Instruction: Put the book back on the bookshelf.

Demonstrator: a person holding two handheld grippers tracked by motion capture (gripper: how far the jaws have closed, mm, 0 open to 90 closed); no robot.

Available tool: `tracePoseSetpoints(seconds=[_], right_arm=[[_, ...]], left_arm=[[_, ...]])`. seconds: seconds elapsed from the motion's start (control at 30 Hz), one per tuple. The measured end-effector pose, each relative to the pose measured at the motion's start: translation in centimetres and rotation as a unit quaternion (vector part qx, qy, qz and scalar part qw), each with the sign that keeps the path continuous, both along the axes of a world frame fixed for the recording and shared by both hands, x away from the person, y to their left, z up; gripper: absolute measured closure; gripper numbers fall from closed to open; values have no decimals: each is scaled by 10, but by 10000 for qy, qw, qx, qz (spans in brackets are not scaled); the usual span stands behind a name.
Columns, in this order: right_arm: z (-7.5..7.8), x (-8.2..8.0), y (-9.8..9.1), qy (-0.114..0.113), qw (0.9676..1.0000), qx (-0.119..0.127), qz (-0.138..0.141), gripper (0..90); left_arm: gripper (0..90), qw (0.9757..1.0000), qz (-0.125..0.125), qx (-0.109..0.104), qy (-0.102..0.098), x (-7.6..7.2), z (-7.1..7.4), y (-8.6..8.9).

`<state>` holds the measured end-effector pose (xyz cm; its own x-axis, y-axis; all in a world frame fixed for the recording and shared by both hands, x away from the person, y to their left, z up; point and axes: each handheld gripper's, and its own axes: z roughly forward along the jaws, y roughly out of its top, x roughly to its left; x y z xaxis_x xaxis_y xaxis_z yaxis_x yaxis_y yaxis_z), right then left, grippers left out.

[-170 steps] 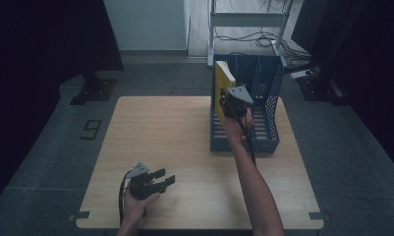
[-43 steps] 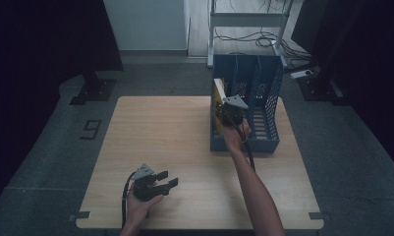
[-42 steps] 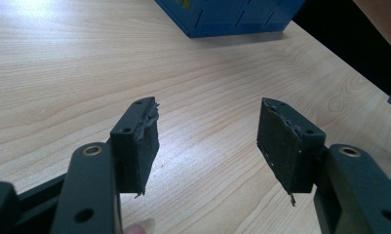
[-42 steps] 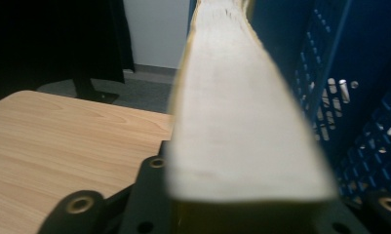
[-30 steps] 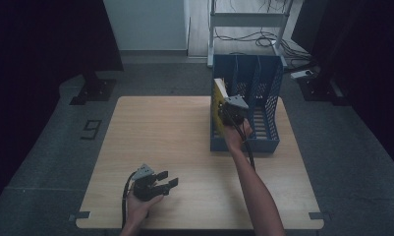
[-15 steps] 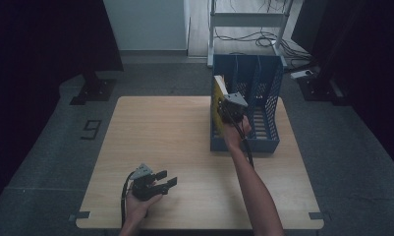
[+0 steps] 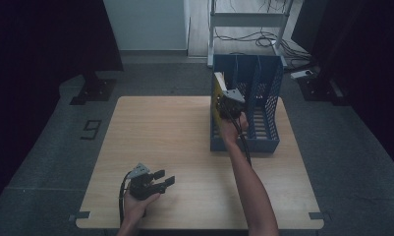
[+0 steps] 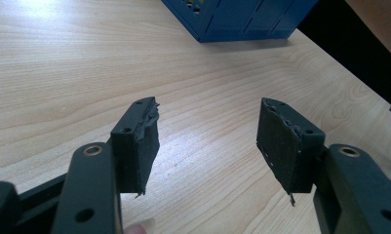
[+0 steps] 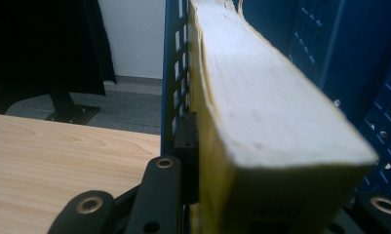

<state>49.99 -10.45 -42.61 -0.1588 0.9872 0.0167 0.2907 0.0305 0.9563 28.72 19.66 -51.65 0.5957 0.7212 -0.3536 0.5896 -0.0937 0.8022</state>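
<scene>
A thick yellow-covered book [image 7: 217, 92] stands upright in the left slot of the blue slotted file rack [image 7: 243, 145] at the table's far right. My right gripper [image 7: 229, 104] is shut on the book from the near side, at its top. In the right gripper view the pale page block [image 9: 261, 112] sits between the jaws, and the left finger [image 9: 185, 141] presses the cover by the rack's left wall [image 9: 176, 58]. My left gripper [image 7: 164, 179] rests low near the front left edge, open, with bare wood between its fingertips [image 8: 207, 126].
The wooden table [image 7: 175, 128] stretches between the two hands. The rack's other slots [image 7: 266, 105] lie right of the book. The rack's near corner [image 8: 232, 19] lies far ahead of the left jaws. Dark floor surrounds the table, with a shelf frame [image 7: 248, 19] behind.
Compared with the oldest frame, my right gripper and the book have shifted slightly nearer in the rack's left slot. Over the last second nothing visibly moves. The left gripper keeps still.
</scene>
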Motion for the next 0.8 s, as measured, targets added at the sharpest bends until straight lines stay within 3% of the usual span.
tracePoseSetpoints(seconds=[0.4, 0.8], right_arm=[[-6, 10, -1, -1, 10000, 1, -64, 749], [0, 25, 5, -71, 9999, -19, -145, 749]], left_arm=[[408, 10000, -3, -23, 19, 0, 0, 1], [408, 10000, 21, -75, 25, 0, -1, 5]])
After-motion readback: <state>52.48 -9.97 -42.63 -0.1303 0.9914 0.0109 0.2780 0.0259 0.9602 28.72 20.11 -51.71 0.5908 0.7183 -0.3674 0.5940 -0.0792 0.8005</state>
